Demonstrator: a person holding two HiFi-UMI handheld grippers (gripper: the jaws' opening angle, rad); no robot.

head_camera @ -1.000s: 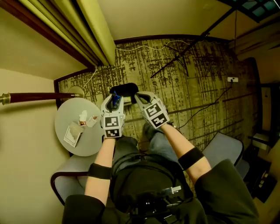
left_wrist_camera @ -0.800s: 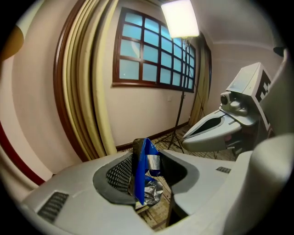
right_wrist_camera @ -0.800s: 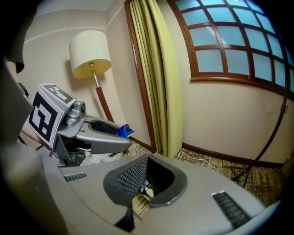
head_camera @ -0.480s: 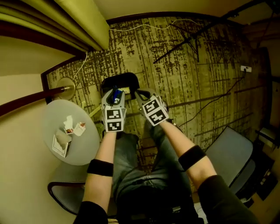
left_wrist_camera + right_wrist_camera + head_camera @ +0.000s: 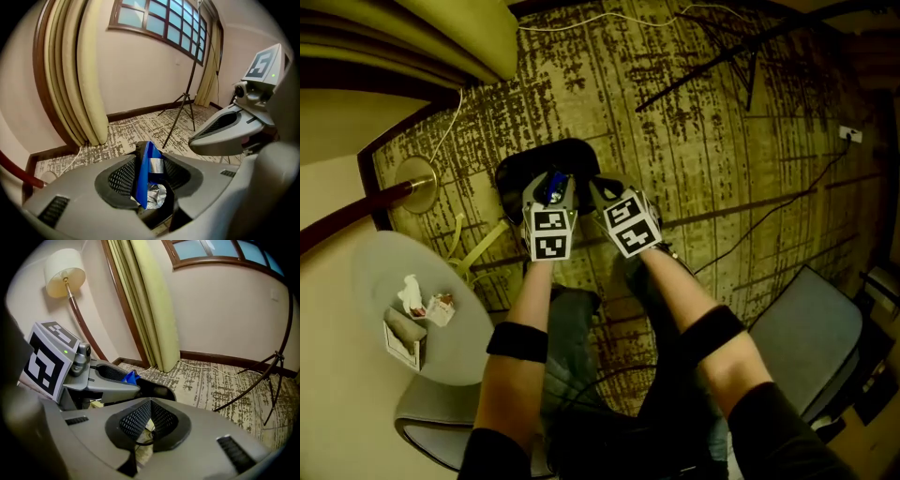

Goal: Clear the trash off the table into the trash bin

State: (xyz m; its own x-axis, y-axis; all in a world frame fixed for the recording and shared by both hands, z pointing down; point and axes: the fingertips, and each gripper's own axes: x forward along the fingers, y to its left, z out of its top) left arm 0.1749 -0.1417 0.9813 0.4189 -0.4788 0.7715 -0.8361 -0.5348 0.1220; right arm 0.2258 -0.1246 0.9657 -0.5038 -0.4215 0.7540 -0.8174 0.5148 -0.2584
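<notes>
A crumpled blue wrapper (image 5: 143,174) with a silver lining sits clamped between the jaws of my left gripper (image 5: 149,169). In the head view that gripper (image 5: 551,184) hangs over the black trash bin (image 5: 525,165) on the carpet, with the blue wrapper (image 5: 551,188) at its tip. My right gripper (image 5: 600,189) is beside it on the right, shut with nothing visible in it. From the right gripper view, the shut right gripper (image 5: 149,414) points down at the bin's rim (image 5: 159,390). A white tissue (image 5: 411,294), a small carton (image 5: 441,308) and a box (image 5: 401,339) lie on the round table (image 5: 464,361).
The floor lamp's base (image 5: 414,184) stands left of the bin beside the curtain (image 5: 441,37). A dark tripod (image 5: 741,70) and cables lie across the patterned carpet behind. A grey chair (image 5: 811,337) is at right, and another seat (image 5: 431,422) sits below the table.
Both grippers have dropped toward the bin, the left still holding the blue wrapper. The bin looks larger and closer, and the table has slid to the lower left of the head view.
</notes>
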